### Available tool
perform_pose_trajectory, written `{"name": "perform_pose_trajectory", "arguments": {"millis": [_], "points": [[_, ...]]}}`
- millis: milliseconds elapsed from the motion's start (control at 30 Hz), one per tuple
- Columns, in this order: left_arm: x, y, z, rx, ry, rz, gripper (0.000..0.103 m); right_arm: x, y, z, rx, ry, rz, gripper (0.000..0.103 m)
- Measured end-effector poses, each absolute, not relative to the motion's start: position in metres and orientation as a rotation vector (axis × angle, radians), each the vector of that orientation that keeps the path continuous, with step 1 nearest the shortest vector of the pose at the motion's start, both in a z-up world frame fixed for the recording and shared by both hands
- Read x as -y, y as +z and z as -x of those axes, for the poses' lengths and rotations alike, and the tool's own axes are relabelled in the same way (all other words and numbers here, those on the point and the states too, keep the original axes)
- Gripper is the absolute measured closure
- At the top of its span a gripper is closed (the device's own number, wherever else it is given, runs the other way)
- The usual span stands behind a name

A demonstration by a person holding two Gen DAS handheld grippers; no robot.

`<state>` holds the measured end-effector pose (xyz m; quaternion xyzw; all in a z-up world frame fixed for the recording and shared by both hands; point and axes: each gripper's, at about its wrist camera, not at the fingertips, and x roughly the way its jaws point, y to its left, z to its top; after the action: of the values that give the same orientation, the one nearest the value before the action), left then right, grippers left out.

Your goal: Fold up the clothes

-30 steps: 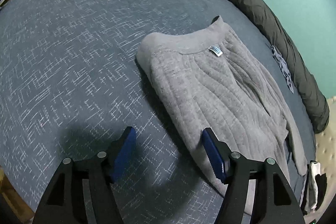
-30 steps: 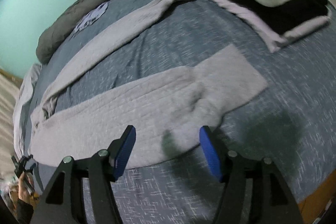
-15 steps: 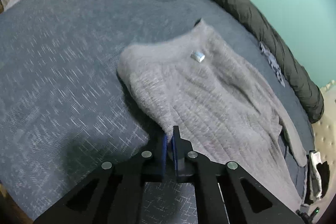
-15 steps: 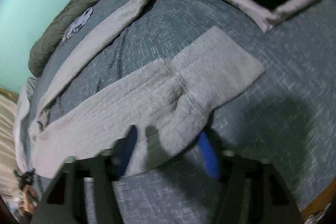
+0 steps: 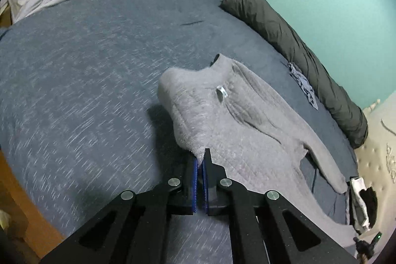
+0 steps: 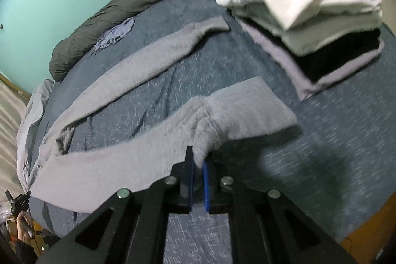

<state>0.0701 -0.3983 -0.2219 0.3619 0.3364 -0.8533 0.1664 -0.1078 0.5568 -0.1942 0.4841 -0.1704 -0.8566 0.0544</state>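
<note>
Pinching grey sweater (image 5: 247, 120) edge, left gripper (image 5: 200, 162), right gripper (image 6: 197, 162) closed

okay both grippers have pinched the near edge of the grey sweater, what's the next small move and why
Probably lift both a little and carry the edge away from you, over the body. The left gripper and right gripper are each shut on the grey sweater, whose near edge is already tented off the blue bedspread, while the far sleeve lies stretched out.

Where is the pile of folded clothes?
In the right wrist view, the folded pile sits on the blue bed at upper right, just beyond the grey sweater.
</note>
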Motion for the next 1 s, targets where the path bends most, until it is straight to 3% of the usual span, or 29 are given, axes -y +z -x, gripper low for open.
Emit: {"name": "perform_pose_trajectory", "arguments": {"millis": [233, 700, 1000], "points": [[0.390, -0.230, -0.074, -0.996, -2.398, -1.079, 0.100, -0.561, -0.200, 0.104, 0.486, -2.582, -1.521, 0.098], [0.388, -0.170, -0.050, -0.910, -2.478, -1.031, 0.100, -0.559, -0.182, 0.126, 0.451, -2.554, -1.534, 0.098], [0.388, -0.125, 0.013, -0.801, -2.517, -1.016, 0.100, -0.545, -0.147, 0.190, 0.392, -2.518, -1.591, 0.098]]}}
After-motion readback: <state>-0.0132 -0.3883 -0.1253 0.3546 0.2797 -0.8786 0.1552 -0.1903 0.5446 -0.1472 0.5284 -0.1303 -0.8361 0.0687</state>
